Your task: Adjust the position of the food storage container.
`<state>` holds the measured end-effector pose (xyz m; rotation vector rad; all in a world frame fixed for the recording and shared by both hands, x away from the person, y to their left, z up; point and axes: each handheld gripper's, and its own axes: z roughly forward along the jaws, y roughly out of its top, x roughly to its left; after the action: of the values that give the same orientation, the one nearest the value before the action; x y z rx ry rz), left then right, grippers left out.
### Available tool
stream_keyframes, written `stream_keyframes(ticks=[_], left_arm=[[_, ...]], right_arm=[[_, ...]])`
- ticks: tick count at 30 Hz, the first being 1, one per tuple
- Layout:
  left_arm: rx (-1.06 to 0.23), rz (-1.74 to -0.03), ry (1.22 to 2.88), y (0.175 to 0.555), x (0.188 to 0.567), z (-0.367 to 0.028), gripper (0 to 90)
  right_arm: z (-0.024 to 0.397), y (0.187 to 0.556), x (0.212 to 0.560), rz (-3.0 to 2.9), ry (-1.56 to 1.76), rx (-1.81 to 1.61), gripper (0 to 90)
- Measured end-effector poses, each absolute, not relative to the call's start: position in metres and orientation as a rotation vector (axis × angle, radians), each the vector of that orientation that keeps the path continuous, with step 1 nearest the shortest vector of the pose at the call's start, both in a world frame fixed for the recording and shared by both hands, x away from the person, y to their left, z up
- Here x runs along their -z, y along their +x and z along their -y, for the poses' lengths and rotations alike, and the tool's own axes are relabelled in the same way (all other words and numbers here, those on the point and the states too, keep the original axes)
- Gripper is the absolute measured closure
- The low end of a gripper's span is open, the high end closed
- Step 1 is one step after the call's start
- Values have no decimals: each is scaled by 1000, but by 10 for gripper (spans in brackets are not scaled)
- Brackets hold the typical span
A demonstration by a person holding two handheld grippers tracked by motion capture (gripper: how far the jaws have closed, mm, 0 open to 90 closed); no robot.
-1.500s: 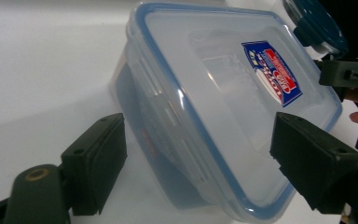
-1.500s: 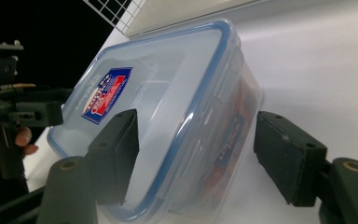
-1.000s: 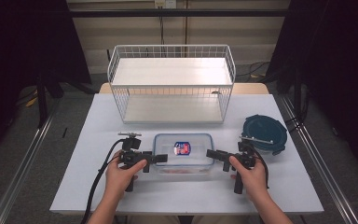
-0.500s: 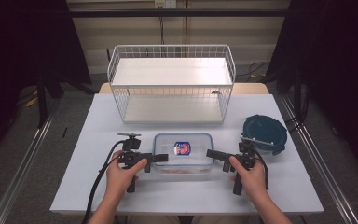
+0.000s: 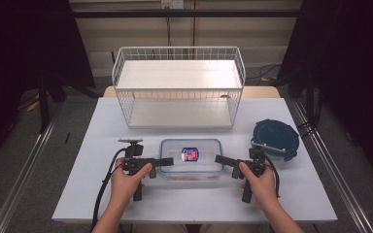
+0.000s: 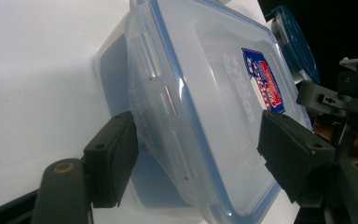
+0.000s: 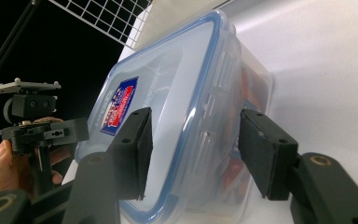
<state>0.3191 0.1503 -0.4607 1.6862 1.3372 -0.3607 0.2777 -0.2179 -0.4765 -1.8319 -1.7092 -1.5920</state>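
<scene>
My left gripper (image 6: 196, 168) and right gripper (image 7: 193, 154), jaws just closing, straddle the container's (image 5: 192, 156) ends ungripped; uneven squeeze may skid it.

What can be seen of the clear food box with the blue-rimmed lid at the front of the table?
The food box is a rectangular tub of clear plastic with rounded corners. Its clear lid has a blue seal around the rim, latch flaps at the ends and a red and blue label on top. Something reddish shows through the wall. It sits flat and closed on the white table, in front of the wire basket. The left tongs and right tongs straddle its two short ends; their jaws have been closing.
</scene>
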Motion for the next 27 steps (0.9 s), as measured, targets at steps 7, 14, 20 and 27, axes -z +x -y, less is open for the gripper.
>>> stream_keyframes(ticks=[7, 14, 20, 27], left_arm=[[359, -1333, 1692, 321, 463, -149, 250], [386, -1348, 1673, 321, 464, -150, 255], [374, -1362, 1651, 322, 462, -152, 299], [352, -1370, 1615, 325, 463, -153, 342]], right_arm=[[206, 278, 479, 1754, -1821, 1579, 315], [211, 278, 479, 1702, -1836, 1579, 376], [214, 278, 480, 1665, -1832, 1575, 400], [220, 276, 480, 1638, -1826, 1581, 460]])
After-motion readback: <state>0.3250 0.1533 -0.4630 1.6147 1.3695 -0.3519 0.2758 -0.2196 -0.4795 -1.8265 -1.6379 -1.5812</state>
